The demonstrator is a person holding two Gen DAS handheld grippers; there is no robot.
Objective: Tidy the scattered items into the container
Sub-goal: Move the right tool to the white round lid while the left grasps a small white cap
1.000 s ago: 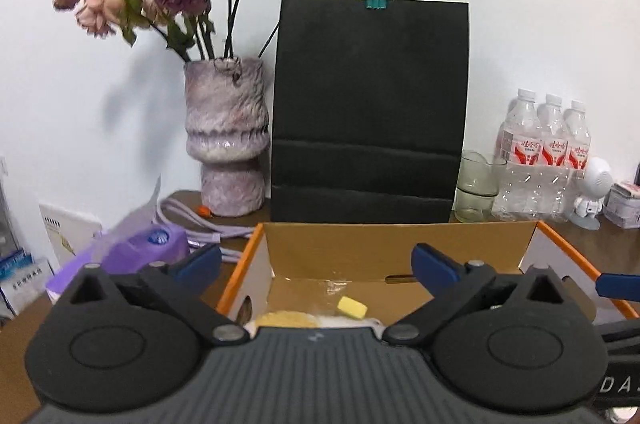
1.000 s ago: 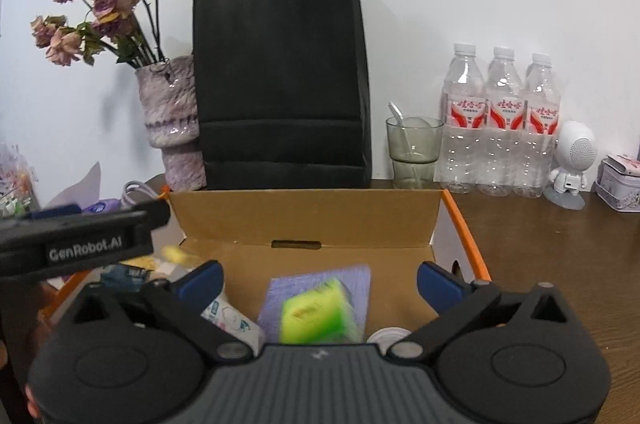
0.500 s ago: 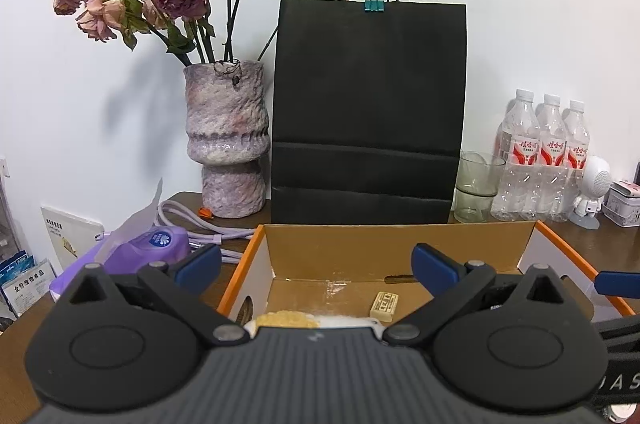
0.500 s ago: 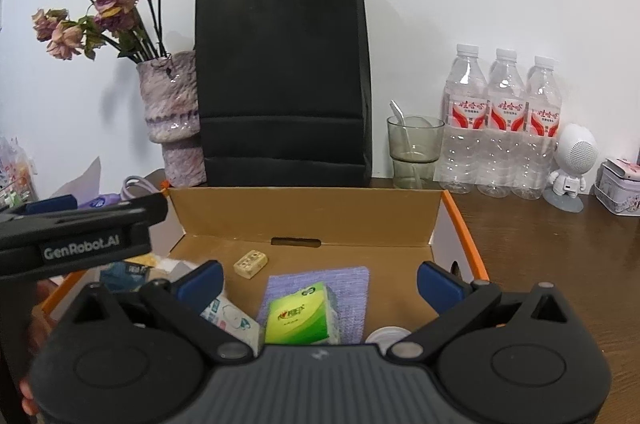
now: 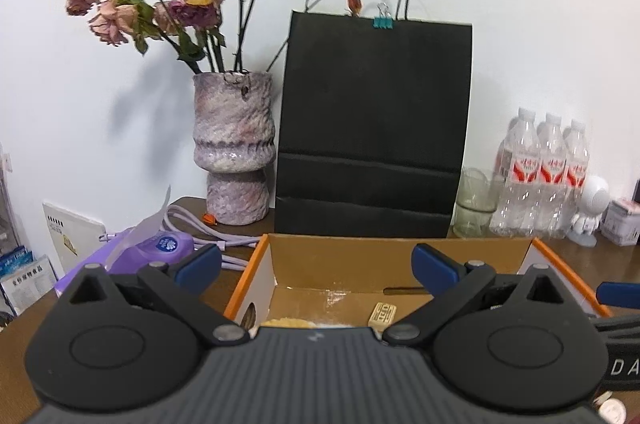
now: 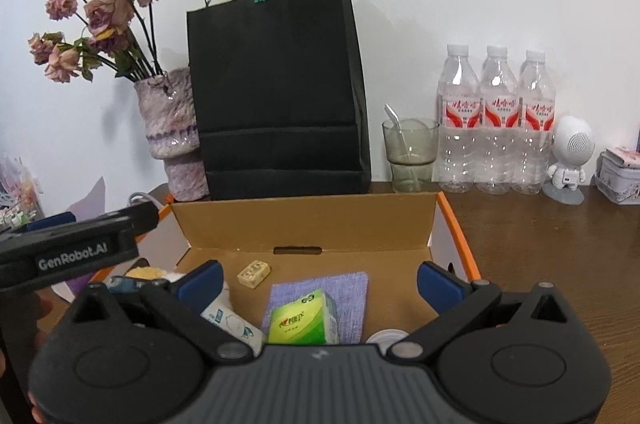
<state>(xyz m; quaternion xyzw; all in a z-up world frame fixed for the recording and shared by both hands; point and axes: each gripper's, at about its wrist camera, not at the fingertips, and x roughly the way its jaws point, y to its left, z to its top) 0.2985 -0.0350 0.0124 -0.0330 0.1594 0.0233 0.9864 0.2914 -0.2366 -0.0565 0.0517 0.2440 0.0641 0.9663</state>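
Cardboard, brown inside with orange edges, makes up the open box (image 6: 308, 224) that sits on the wooden bench (image 6: 560, 244) in front of both cameras. On its floor lie one small cream block (image 6: 253, 272) near the back wall, one lilac woven mat (image 6: 348, 298), one green tissue packet (image 6: 302, 320) resting on the mat's near edge, and one white tube (image 6: 230, 322) just left of the packet; a white round lid (image 6: 386, 336) peeks out at the near right. Both left tongs (image 5: 316, 264) and right tongs (image 6: 320, 280) hang over the box with their blue tips spread wide and nothing between them. Behind the box stands one black paper bag (image 6: 276, 96) with a teal clip at its top, nearly touching the back flap. Left of the bag is one mottled vase (image 5: 234, 144) of dried roses; right of it are one glass cup (image 6: 408, 154) with a spoon, three water bottles (image 6: 496, 120), one white robot figure (image 6: 570, 156) and one tin (image 6: 620, 176). Purple packaging (image 5: 152, 248) and a cable lie on the bench left of the box.
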